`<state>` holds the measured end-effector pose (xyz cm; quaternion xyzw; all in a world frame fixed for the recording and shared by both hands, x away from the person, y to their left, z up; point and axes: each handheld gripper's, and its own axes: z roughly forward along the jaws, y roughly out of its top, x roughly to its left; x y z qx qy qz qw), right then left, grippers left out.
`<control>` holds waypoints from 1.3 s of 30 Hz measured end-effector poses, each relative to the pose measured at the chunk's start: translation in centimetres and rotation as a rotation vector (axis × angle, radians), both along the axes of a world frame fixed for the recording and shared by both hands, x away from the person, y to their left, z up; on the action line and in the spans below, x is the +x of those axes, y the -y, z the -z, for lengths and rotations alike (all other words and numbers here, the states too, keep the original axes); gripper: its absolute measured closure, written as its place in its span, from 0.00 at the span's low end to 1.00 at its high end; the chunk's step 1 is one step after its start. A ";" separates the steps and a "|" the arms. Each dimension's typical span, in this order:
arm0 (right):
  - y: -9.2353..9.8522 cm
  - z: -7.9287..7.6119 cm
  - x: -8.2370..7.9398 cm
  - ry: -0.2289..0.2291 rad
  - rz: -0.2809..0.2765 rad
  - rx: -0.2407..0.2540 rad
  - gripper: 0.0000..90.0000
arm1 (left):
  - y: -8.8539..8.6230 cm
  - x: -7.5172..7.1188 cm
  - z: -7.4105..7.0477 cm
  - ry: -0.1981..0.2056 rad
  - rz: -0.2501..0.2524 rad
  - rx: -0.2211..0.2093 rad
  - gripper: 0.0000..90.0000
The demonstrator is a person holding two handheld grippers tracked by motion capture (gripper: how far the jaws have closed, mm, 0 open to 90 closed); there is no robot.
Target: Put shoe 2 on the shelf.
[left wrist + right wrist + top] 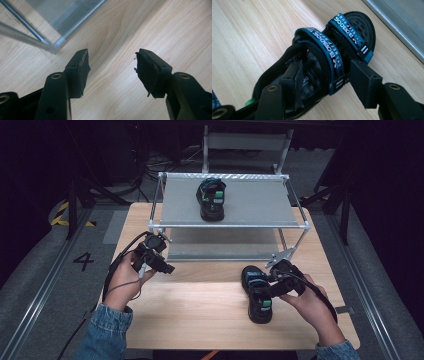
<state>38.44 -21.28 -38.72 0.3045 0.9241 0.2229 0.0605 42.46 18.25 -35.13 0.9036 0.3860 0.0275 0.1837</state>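
While one sandal (212,199) already stands on the upper shelf of the rack (231,224), near the top centre of the high view, the second sandal (257,293) lies on the tabletop (200,310) at lower right of that view, directly at the right claw (266,286). The relation that governs the coming move is this: the right claw straddles the sandal across its width, at the middle strap, with the shoe's long axis running from the bottom of the frame up toward the rack. In the right gripper view the sandal (329,57) sits between the jaws; the left jaw lies at the footbed and the right jaw stands just clear of the strap's outer side, so the claw is wide and not pressing. The right hand (312,307) is plainly the nearer one. The left claw (167,268), at middle left of the high view, hangs well apart from the shoe beside the rack's near corner post; the left gripper view shows its jaws moderately wide, with bare wood between them. The sandal is black, open-toed, with two blue printed straps and a dimpled footbed; a green tag shows near its heel.
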 end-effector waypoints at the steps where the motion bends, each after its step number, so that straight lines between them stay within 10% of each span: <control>1: 0.0 0.0 0.0 0.000 0.000 0.000 0.51 | -0.2 -0.1 0.1 -0.002 -0.005 -0.002 0.48; 20: -0.8 0.6 1.8 -0.072 -0.033 0.006 0.78 | -3.3 -1.4 0.2 -0.014 -0.067 -0.020 0.48; 39: -1.4 -5.7 1.6 -0.090 -0.020 0.063 0.78 | -4.8 -1.2 0.3 -0.035 -0.089 -0.042 0.48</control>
